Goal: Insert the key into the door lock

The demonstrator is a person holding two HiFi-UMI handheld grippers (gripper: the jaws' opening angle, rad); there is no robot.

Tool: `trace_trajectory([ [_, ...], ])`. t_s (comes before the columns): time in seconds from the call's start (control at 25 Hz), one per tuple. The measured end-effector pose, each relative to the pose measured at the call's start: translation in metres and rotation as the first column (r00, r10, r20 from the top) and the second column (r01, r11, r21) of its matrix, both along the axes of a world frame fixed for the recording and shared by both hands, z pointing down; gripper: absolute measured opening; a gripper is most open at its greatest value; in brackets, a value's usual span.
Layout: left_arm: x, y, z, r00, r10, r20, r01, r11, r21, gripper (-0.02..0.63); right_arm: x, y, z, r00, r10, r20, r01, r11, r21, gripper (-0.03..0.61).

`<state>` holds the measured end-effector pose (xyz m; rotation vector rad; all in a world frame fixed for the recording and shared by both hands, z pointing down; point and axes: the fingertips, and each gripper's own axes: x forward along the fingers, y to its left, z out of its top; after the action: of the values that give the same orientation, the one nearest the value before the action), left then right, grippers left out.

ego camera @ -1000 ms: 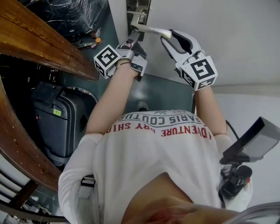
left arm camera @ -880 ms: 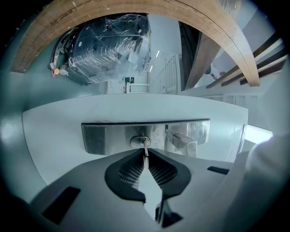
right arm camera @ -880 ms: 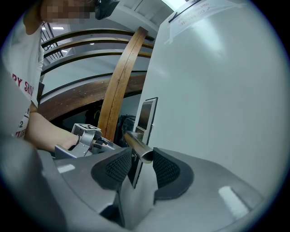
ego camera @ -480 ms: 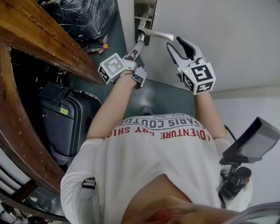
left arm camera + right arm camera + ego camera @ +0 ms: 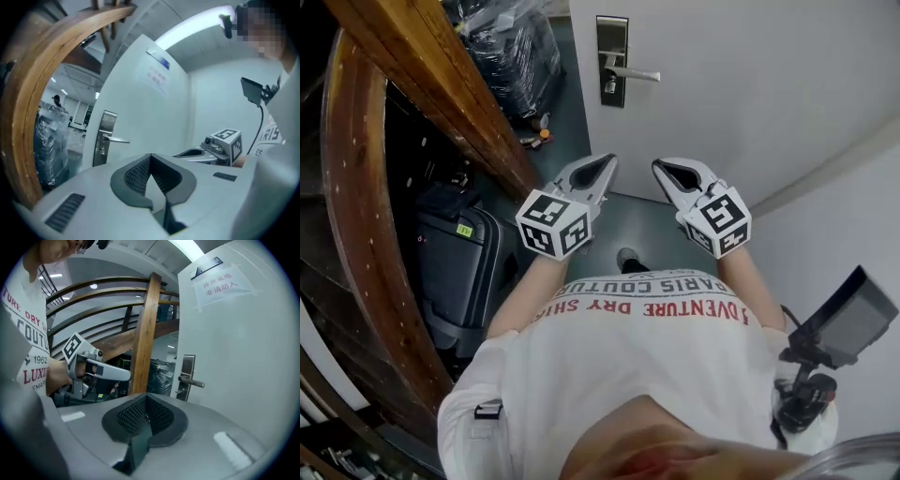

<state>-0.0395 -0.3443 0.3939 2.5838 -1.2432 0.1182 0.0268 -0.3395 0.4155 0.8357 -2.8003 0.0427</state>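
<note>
The white door carries a steel lock plate [image 5: 612,58] with a lever handle [image 5: 633,72]. A small dark key-like piece [image 5: 607,86] sits at the keyhole under the lever. Both grippers hang well short of the door, side by side in front of the person's chest. My left gripper [image 5: 604,162] is shut with nothing between its pads [image 5: 140,171]. My right gripper [image 5: 662,168] is also shut and empty. The lock plate [image 5: 104,138] lies ahead and left in the left gripper view. In the right gripper view the lock plate [image 5: 187,376] lies ahead and right.
A curved wooden stair rail [image 5: 422,103] runs down the left. Under it stand a black suitcase [image 5: 459,272] and a plastic-wrapped bundle [image 5: 502,47]. A paper notice [image 5: 220,284] is stuck high on the door. A dark camera rig [image 5: 834,328] hangs at the person's right side.
Both grippers have pulled back from the lock and handle towards the person. The left one has rolled over. Both pairs of jaws have closed, and the right one no longer surrounds the lever.
</note>
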Motion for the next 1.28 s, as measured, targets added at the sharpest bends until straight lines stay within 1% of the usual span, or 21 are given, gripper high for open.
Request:
trace_trajectory([
  [0.04, 0.009, -0.001, 0.011, 0.997, -0.021, 0.076, 0.022, 1.0, -0.008, 0.002, 0.0, -0.002, 0.014, 0.996, -0.072, 0.047, 0.074, 0.996, -0.039, 0.002],
  [0.08, 0.02, -0.001, 0.019, 0.991, -0.035, 0.133, 0.038, 0.999, -0.022, 0.002, 0.001, -0.003, 0.024, 0.987, -0.135, 0.086, 0.142, 0.987, -0.073, 0.002],
  [0.12, 0.033, -0.001, 0.025, 0.986, -0.034, 0.164, 0.04, 0.999, -0.037, 0.002, 0.006, -0.001, 0.031, 0.978, -0.18, 0.106, 0.191, 0.977, -0.098, 0.002],
  [0.2, 0.057, 0.008, 0.027, 0.984, -0.01, 0.177, 0.021, 0.998, -0.062, 0.002, 0.016, 0.013, 0.032, 0.969, -0.227, 0.101, 0.238, 0.964, -0.121, 0.002],
  [0.32, 0.071, 0.047, 0.012, 0.983, 0.011, 0.184, 0.001, 0.998, -0.067, 0.002, 0.022, 0.053, 0.016, 0.962, -0.255, 0.102, 0.267, 0.955, -0.127, 0.002],
  [0.44, 0.076, 0.089, -0.006, 0.978, 0.005, 0.207, 0.005, 0.999, -0.051, 0.002, 0.031, 0.089, -0.002, 0.959, -0.244, 0.147, 0.263, 0.955, -0.134, 0.002],
  [0.56, 0.102, 0.137, -0.01, 0.979, 0.007, 0.202, 0.006, 0.998, -0.063, 0.002, 0.057, 0.132, -0.008, 0.959, -0.241, 0.151, 0.261, 0.956, -0.137, 0.002],
  [0.72, 0.162, 0.216, 0.002, 0.983, 0.02, 0.182, -0.003, 0.995, -0.096, 0.002, 0.117, 0.213, -0.002, 0.965, -0.217, 0.144, 0.238, 0.959, -0.153, 0.002],
  [0.88, 0.228, 0.317, 0.016, 0.984, 0.05, 0.172, -0.03, 0.993, -0.116, 0.002, 0.183, 0.312, 0.016, 0.976, -0.168, 0.137, 0.192, 0.963, -0.187, 0.002],
  [1.0, 0.263, 0.378, 0.015, 0.985, 0.048, 0.166, -0.027, 0.992, -0.123, 0.002, 0.223, 0.373, 0.017, 0.979, -0.147, 0.144, 0.174, 0.964, -0.199, 0.002],
  [1.16, 0.293, 0.444, -0.002, 0.99, 0.034, 0.14, -0.015, 0.991, -0.133, 0.002, 0.262, 0.434, -0.001, 0.981, -0.113, 0.157, 0.143, 0.971, -0.193, 0.002],
  [1.28, 0.302, 0.479, -0.019, 0.989, 0.024, 0.148, -0.006, 0.993, -0.119, 0.002, 0.272, 0.469, -0.021, 0.979, -0.118, 0.169, 0.147, 0.975, -0.169, 0.002],
])
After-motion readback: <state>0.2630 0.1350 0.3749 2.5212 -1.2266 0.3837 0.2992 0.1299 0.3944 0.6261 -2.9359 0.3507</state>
